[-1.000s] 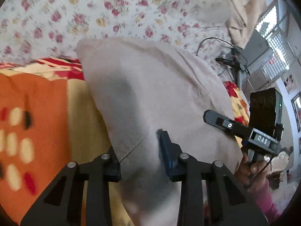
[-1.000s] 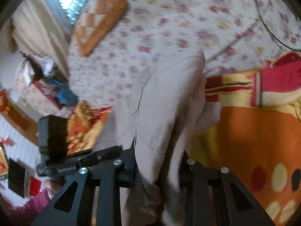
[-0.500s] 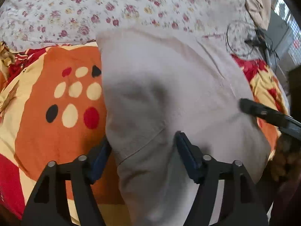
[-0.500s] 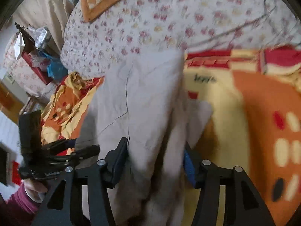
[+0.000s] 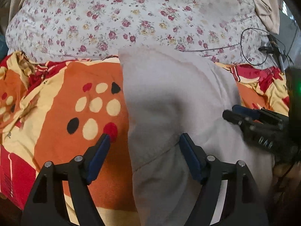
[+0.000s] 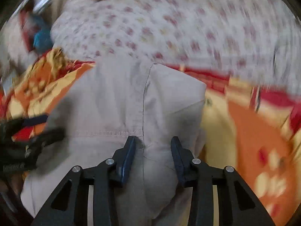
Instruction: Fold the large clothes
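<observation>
Left hand-held gripper: fingers spread wide, one blue pad over the orange-patterned blanket, the other over the beige garment; the garment's left edge runs between them, unclamped. Right hand-held gripper: fingers also apart, straddling a raised ridge of the same garment beside its vertical seam; the pads show a gap to the cloth on both sides, so no pinch is judged to be in effect.

Placement: the garment lies on the blanket, on the bed, its far end reaching the floral quilt. Both tools sit at its near end, one at each side, judged the proper station for laying down or taking up a fold evenly.

Orientation: the long axis runs away from the cameras toward the quilt, far corners squared, near end toward the operator. The seam follows this axis. A black cable lies on the quilt, apart from the work.

The right view is motion-blurred; fine detail there is unconfirmed.
</observation>
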`<control>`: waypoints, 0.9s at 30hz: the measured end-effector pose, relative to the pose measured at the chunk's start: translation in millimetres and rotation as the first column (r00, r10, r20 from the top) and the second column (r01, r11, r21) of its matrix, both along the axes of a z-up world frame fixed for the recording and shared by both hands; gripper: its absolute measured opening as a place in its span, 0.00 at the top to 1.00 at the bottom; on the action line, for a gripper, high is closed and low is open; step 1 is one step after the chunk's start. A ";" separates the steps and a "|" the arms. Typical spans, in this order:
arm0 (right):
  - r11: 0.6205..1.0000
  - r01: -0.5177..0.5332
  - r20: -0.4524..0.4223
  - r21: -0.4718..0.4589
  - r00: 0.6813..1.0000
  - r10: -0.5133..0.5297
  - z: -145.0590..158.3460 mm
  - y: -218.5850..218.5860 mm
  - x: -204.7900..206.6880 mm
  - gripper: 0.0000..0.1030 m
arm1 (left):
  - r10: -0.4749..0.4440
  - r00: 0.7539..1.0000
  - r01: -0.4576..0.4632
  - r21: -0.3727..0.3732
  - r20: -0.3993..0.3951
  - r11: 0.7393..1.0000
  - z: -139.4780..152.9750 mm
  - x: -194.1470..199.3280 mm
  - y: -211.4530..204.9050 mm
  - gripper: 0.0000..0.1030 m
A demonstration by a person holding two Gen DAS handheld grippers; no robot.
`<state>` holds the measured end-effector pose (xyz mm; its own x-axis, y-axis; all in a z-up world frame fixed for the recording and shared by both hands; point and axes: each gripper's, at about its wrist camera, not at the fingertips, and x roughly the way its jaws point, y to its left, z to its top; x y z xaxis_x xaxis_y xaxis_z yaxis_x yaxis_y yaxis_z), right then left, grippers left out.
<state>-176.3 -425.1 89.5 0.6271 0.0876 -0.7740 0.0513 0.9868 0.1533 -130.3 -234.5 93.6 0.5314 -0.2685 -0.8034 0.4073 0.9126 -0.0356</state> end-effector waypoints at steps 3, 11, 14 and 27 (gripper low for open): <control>1.000 0.003 0.018 -0.031 1.000 -0.003 12.3 2.3 -13.6 0.59 | 0.004 0.999 -0.005 0.028 0.038 1.000 0.8 -5.9 -5.1 0.25; 0.999 -0.012 0.108 -0.040 0.994 0.016 47.2 24.6 -75.5 0.51 | 0.051 0.998 -0.052 0.010 0.038 0.999 3.0 -18.3 5.8 0.25; 0.998 0.026 0.104 -0.056 0.994 -0.020 44.9 31.4 -83.8 0.38 | 0.070 0.996 -0.071 0.016 0.062 0.997 6.8 -26.5 10.5 0.25; 0.990 0.122 0.121 -0.078 0.986 -0.112 47.6 43.3 -95.7 0.21 | 0.103 0.979 -0.105 0.005 0.175 0.994 21.7 -57.5 20.5 0.25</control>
<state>-272.0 -381.8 137.0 0.7153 -0.0539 -0.6967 0.1535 0.9848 0.0814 -187.8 -214.0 115.3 0.6884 -0.1938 -0.6989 0.3088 0.9503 0.0406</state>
